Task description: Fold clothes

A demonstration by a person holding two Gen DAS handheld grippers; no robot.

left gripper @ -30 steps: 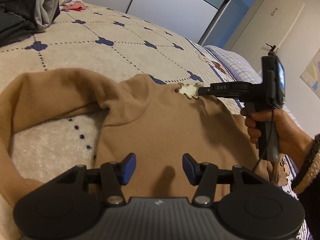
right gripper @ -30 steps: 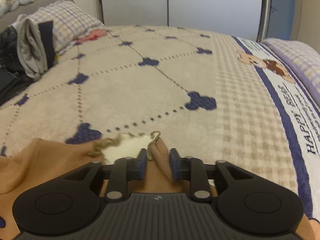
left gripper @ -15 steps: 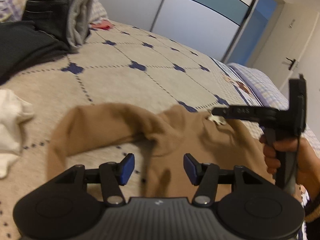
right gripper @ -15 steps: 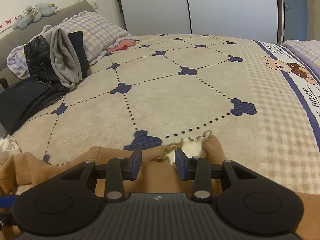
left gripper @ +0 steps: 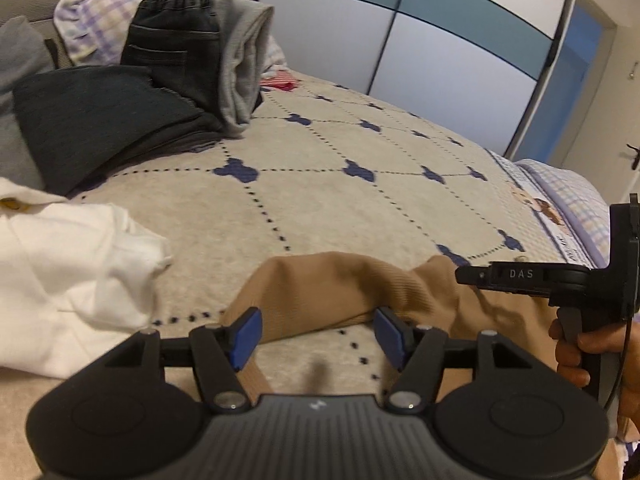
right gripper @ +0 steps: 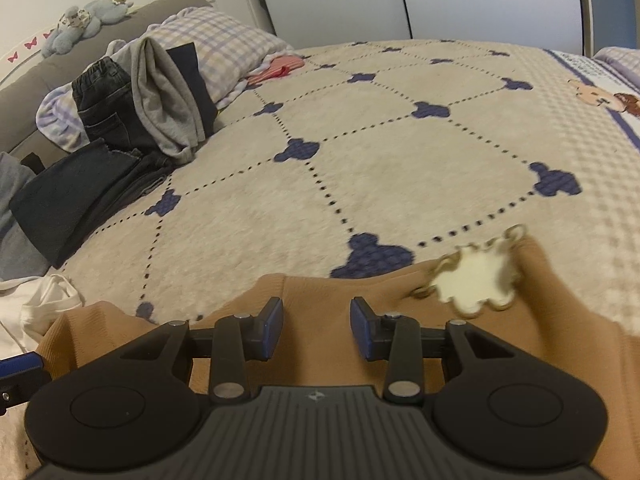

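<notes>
A tan ribbed sweater (left gripper: pixel 344 280) lies on the beige bedspread (left gripper: pixel 320 208), its cream lace-edged collar patch (right gripper: pixel 476 280) at the far edge. My left gripper (left gripper: pixel 318 336) hovers low over a humped sleeve fold. Its jaws are opening and the blue pads (left gripper: pixel 246 336) press on nothing. In the left wrist view my right gripper (left gripper: pixel 464 276) shows from the side, held by a hand (left gripper: pixel 576 352) over the sweater's body. In its own view the right gripper (right gripper: pixel 316 328) stands open above the tan cloth, left of the collar patch, with nothing between its fingers.
A pile of dark jeans (left gripper: pixel 176 56), a grey garment (left gripper: pixel 240 68) and black cloth (left gripper: pixel 92 120) sits at the back left against a checked pillow (right gripper: pixel 216 44). A white garment (left gripper: pixel 68 272) lies near left. Wardrobe doors (left gripper: pixel 440 40) stand behind the bed.
The right gripper let go of the tan cloth by the collar and shifted left. The left gripper moved left from the sweater's body to the sleeve, tilted up, and its jaws widened.
</notes>
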